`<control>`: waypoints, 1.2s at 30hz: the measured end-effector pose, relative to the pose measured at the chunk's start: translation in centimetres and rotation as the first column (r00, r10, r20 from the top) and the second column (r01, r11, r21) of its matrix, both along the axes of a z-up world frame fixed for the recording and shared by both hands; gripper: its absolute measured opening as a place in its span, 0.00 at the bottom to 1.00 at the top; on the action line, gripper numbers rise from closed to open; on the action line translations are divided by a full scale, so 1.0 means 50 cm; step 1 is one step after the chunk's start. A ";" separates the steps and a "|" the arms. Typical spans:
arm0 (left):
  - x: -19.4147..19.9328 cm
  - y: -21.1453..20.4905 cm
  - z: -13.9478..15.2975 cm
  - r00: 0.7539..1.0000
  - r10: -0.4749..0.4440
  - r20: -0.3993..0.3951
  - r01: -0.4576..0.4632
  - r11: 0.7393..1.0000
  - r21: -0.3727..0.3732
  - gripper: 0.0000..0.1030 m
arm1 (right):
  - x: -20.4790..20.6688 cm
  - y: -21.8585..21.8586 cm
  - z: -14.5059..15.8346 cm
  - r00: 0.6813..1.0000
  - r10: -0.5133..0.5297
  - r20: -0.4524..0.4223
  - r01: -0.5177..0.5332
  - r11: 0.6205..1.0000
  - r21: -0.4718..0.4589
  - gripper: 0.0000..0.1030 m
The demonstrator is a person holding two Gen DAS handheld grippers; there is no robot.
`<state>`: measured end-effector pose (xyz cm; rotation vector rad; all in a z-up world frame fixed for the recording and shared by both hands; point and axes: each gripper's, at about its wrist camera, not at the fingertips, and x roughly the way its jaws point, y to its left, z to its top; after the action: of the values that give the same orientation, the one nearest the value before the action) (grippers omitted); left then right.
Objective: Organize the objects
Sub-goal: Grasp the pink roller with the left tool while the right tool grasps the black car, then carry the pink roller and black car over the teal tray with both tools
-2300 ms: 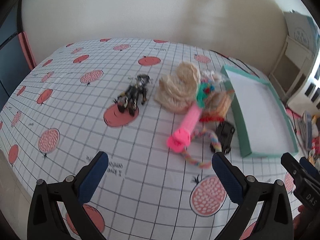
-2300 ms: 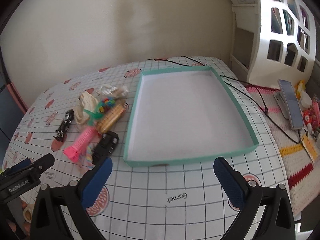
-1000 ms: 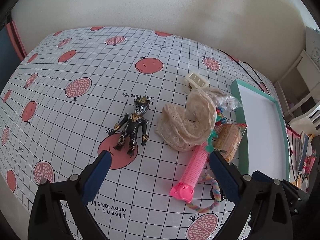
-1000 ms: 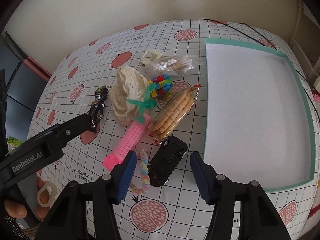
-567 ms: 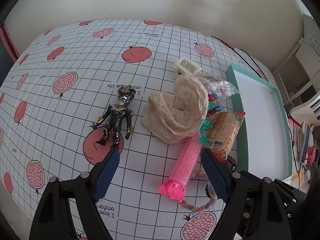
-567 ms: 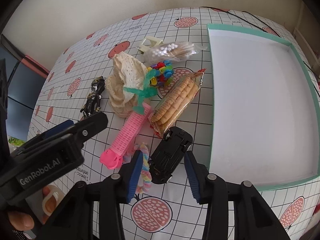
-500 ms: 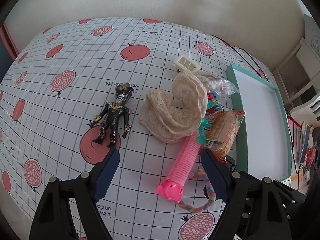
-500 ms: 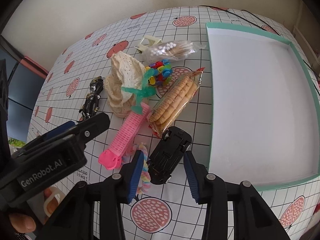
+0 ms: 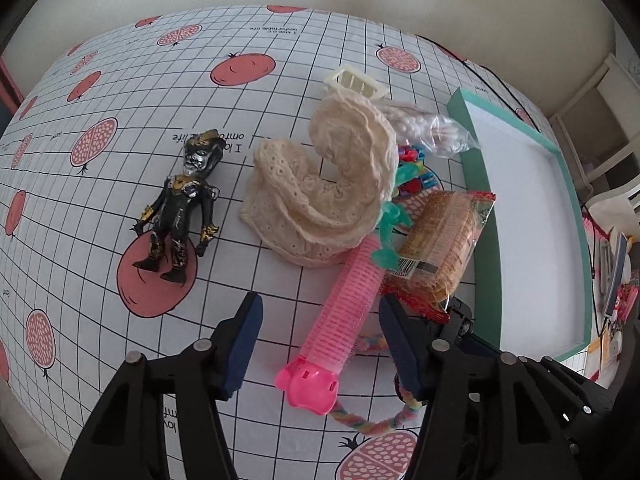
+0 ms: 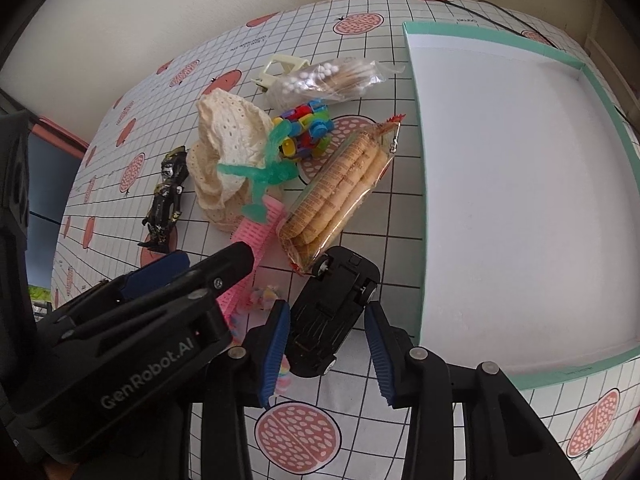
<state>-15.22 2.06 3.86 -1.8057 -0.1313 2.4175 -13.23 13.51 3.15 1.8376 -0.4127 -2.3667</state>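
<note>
A pink hair roller [image 9: 352, 300] lies on the pomegranate tablecloth, pointing at a cream lace cloth [image 9: 320, 200]. My left gripper [image 9: 320, 312] points steeply down over the roller's near half. Its jaws are closing with the roller between them, and a gap still shows on the left side. A black toy car [image 10: 336, 296] lies upside down beside the teal tray [image 10: 418, 160]. My right gripper [image 10: 326, 314] is shut on the car's near end, a blue pad against each side.
A black-and-gold action figure [image 9: 180, 216] lies left of the cloth. A biscuit pack [image 9: 444, 240], a cotton swab bag [image 9: 424, 128], a cream clip [image 9: 356, 80], a block toy [image 10: 306, 128] and a rainbow cord [image 9: 360, 424] crowd the pile. White shelving stands beyond the tray.
Both grippers have come down closer to the pile. The left jaws narrowed around the pink roller. The right jaws narrowed onto the black toy car.
</note>
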 end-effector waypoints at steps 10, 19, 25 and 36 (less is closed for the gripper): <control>-0.007 -0.004 -0.026 0.999 0.023 0.040 -0.025 0.998 0.054 0.50 | -0.016 -0.009 -0.007 1.000 -0.007 0.008 0.008 1.000 -0.012 0.40; -0.003 -0.010 -0.034 0.998 0.021 0.055 -0.026 0.997 0.077 0.35 | -0.030 -0.021 -0.005 1.000 -0.002 0.011 0.002 1.000 0.000 0.32; 0.002 -0.017 -0.028 0.998 0.021 0.053 -0.025 0.997 0.077 0.29 | -0.040 -0.022 0.016 1.000 -0.003 -0.008 0.003 1.000 -0.006 0.32; 0.014 -0.051 0.030 0.999 0.041 -0.001 -0.041 0.996 0.085 0.27 | -0.022 0.034 0.058 0.997 -0.020 -0.073 0.017 0.999 -0.044 0.32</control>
<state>-14.49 -0.49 5.38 -1.7807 -0.2691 2.4028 -14.34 15.19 6.03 1.7302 -0.4708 -2.4085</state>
